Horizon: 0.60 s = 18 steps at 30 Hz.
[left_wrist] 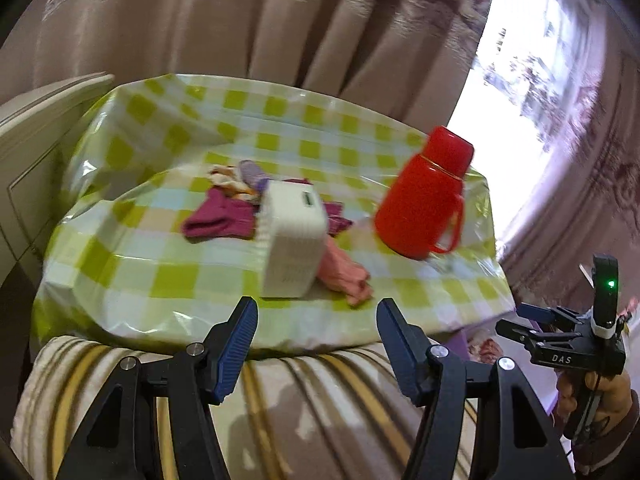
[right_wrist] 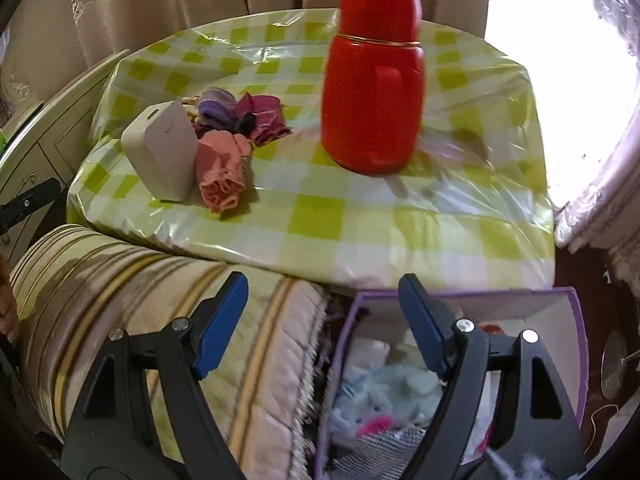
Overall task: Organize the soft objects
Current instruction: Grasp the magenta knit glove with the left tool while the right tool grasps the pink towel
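Observation:
Soft cloths lie on the green-checked table (left_wrist: 160,280): a pink one (left_wrist: 344,276) (right_wrist: 220,176), a maroon one (left_wrist: 220,220) (right_wrist: 264,116), and a purple and cream bundle (left_wrist: 240,178) (right_wrist: 212,110). A white box (left_wrist: 292,240) (right_wrist: 162,156) stands among them. My left gripper (left_wrist: 316,316) is open and empty, short of the table's near edge. My right gripper (right_wrist: 322,296) is open and empty above a purple-rimmed bin (right_wrist: 576,320) holding a pale blue plush toy (right_wrist: 380,396). It also shows in the left wrist view (left_wrist: 532,316).
A red thermos (left_wrist: 424,196) (right_wrist: 372,80) stands on the table's right side. A striped cushion (left_wrist: 320,400) (right_wrist: 160,300) lies in front of the table. A cream cabinet (left_wrist: 36,152) is at the left, curtains (left_wrist: 240,20) and a bright window behind.

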Each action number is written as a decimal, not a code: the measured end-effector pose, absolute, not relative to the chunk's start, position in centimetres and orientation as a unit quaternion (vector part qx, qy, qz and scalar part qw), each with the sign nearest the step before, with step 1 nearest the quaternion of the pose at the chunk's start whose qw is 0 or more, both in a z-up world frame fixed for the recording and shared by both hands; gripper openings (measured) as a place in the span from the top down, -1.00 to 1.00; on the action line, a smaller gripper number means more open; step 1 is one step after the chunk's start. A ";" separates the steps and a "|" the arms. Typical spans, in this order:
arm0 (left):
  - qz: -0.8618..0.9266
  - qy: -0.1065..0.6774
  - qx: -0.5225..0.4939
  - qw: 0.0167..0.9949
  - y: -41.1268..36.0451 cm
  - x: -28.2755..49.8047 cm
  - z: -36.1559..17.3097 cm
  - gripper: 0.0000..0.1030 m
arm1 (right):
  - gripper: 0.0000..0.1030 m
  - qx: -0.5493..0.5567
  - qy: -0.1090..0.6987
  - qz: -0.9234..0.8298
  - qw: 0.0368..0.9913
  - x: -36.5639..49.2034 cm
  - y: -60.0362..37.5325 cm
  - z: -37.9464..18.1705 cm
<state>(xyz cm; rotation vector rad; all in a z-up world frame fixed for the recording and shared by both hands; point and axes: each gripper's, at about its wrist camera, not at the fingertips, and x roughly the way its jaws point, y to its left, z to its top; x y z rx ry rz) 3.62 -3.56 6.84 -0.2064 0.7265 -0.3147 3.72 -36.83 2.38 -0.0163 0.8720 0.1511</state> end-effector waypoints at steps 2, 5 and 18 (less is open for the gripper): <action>-0.145 0.354 -0.105 0.918 -2.7 4.3 6.7 -0.22 | -0.56 -0.010 0.423 0.080 0.902 4.6 -35.9 2.4; -0.134 0.355 -0.112 0.919 -1.5 5.4 6.6 -0.22 | -0.56 -0.014 0.426 0.087 0.900 6.0 -34.7 2.4; -0.099 0.360 -0.136 0.918 2.2 9.3 6.2 -0.22 | -0.56 -0.030 0.435 0.120 0.892 10.9 -30.1 1.9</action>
